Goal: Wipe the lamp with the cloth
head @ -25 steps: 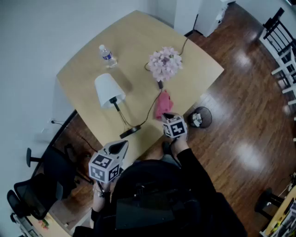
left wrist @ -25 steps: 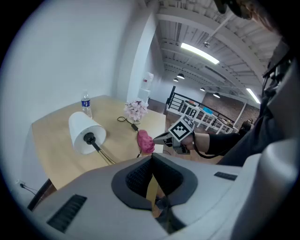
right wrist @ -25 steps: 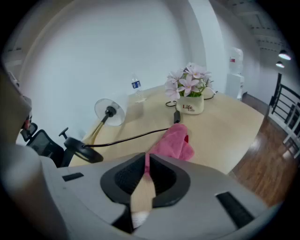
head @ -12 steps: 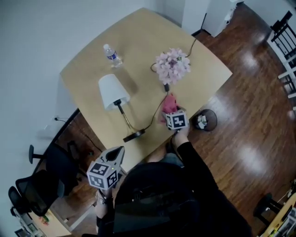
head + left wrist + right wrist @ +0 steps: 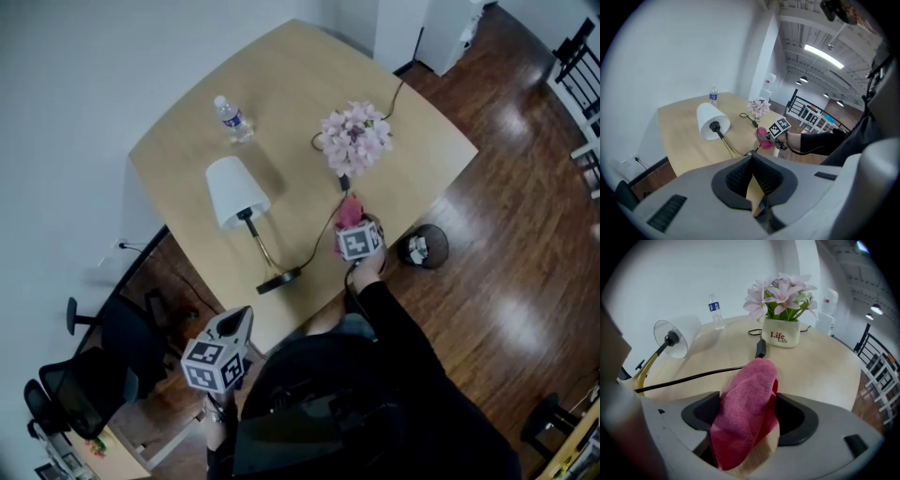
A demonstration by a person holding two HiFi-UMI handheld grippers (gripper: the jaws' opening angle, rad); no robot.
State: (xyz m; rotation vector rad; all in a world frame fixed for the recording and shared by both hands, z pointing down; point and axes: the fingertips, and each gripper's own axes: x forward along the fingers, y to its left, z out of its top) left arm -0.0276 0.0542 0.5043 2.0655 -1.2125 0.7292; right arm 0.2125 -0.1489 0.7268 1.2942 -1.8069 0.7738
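The right tool [image 5: 748,423] has just been spreading its jaws, and they now stand wide apart with the pink cloth [image 5: 751,385] bunched between them. The cloth lies on the wooden counter [image 5: 281,84], close to its near edge. Just beyond the cloth a black cord [image 5: 693,377] crosses the wood, and past that stands a white flower pot [image 5: 780,336] of pink blossoms. To the left of the cloth is the lamp [image 5: 246,211]. Its white shade is well apart from the cloth and its dark base sits near the counter's near edge. A water bottle [image 5: 232,119] stands towards the far left edge, with open wood between it, the shade and the pot. The left tool [image 5: 753,182], jaws pressed together on nothing, hangs off the counter over the floor, beside a black office chair [image 5: 84,389]. A round wastebasket [image 5: 424,247] sits on the floor off the right edge.
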